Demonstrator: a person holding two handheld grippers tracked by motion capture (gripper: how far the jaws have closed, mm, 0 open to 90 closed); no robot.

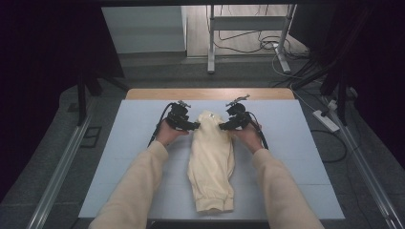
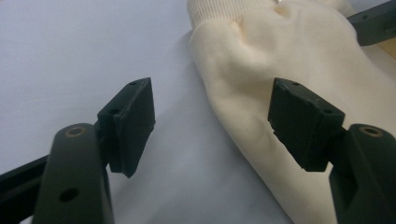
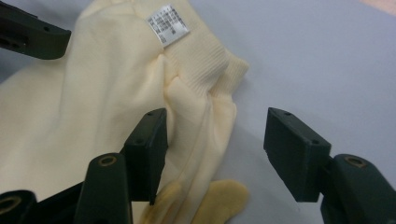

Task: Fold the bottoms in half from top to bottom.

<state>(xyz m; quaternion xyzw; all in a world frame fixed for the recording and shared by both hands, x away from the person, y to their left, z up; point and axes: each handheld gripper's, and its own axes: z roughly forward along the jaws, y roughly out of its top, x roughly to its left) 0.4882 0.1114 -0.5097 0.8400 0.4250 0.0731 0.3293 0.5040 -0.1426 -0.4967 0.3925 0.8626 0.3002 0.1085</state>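
Cream knit sweater (image 1: 212, 162), folded lengthwise, lies centre frame on the pale grey table mat (image 1: 296, 157), collar at the far end. My left gripper (image 1: 195, 125) and right gripper (image 1: 223, 126) flank the collar, jaws released, nothing pinched. Lengthwise fold looks done; grasp and crosswise fold prob. remain.

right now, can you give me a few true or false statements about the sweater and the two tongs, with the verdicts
1. The cream sweater lies folded lengthwise on the pale mat. True.
2. The left tongs are clamped shut on the collar. False: the jaws stand open over the sweater's edge, nothing pinched.
3. A white label shows inside the ribbed collar. True.
4. The right tongs hover near the hem. False: they are at the collar end, jaws open.
5. The sweater is dark blue. False: cream.
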